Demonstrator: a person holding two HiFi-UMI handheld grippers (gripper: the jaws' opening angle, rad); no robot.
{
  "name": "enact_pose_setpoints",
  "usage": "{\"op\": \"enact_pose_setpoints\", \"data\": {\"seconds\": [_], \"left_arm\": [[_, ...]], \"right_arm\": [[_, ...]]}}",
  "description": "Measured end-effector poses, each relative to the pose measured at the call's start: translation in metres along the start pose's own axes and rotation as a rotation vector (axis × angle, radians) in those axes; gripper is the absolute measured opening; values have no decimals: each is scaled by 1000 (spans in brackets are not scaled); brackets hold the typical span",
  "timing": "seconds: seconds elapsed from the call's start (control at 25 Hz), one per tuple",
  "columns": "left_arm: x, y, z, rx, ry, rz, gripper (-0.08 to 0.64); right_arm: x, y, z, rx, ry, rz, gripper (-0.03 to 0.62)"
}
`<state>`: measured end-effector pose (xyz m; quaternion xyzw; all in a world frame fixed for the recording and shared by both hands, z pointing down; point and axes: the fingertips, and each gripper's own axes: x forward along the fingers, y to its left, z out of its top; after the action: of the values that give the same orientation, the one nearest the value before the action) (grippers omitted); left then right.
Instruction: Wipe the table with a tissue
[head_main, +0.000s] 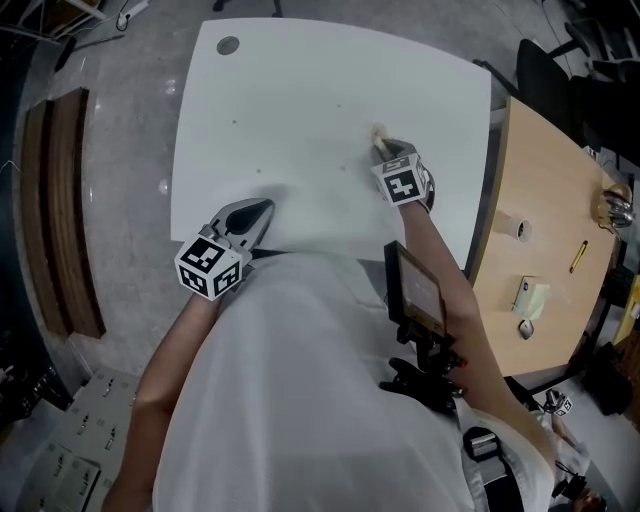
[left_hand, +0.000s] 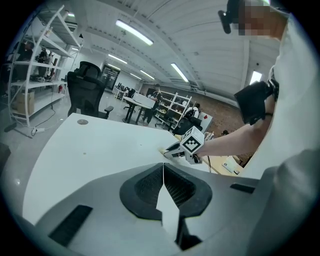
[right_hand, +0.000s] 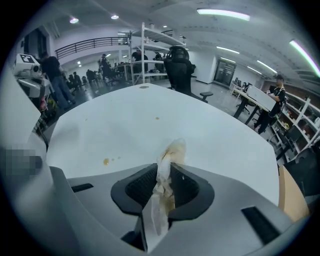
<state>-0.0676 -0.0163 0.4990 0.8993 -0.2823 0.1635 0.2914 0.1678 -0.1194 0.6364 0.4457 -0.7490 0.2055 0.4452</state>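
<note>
A white table (head_main: 300, 80) fills the middle of the head view. My right gripper (head_main: 383, 143) is shut on a crumpled, yellow-stained tissue (head_main: 378, 132) at the table's right side. In the right gripper view the tissue (right_hand: 168, 155) sticks out between the shut jaws of that gripper (right_hand: 165, 172), above the table (right_hand: 210, 135). Small brownish spots (right_hand: 106, 161) lie on the surface to the left of it, and another spot (right_hand: 157, 118) lies farther off. My left gripper (head_main: 262, 210) rests at the near edge, shut and holding nothing (left_hand: 163, 170). From there the right gripper (left_hand: 175, 150) shows across the table (left_hand: 90, 145).
A wooden desk (head_main: 550, 170) stands close on the right with a tape roll (head_main: 520, 228), a yellow pen (head_main: 578, 256) and a notepad (head_main: 530, 297). A round grommet (head_main: 228, 45) sits at the table's far left corner. A black office chair (right_hand: 180, 70) stands beyond the far edge.
</note>
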Motion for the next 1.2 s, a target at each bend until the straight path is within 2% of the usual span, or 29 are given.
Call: {"op": "enact_pose_setpoints", "data": {"seconds": [0.4, 0.56, 0.72, 0.8, 0.96, 1.2], "left_arm": [[15, -12, 7, 24, 0, 4, 8], [18, -16, 7, 28, 7, 6, 8], [19, -17, 6, 33, 13, 7, 8], [20, -20, 6, 34, 13, 6, 8], [24, -20, 8, 29, 3, 7, 8], [25, -19, 7, 30, 1, 2, 8]], "right_arm": [[-3, 29, 1, -128, -12, 196, 84], [-10, 35, -11, -147, -16, 251, 84], [-22, 43, -28, -187, 28, 328, 84], [-32, 33, -30, -183, -5, 292, 84], [-46, -12, -27, -33, -131, 152, 84], [-43, -33, -19, 90, -174, 99, 84]]}}
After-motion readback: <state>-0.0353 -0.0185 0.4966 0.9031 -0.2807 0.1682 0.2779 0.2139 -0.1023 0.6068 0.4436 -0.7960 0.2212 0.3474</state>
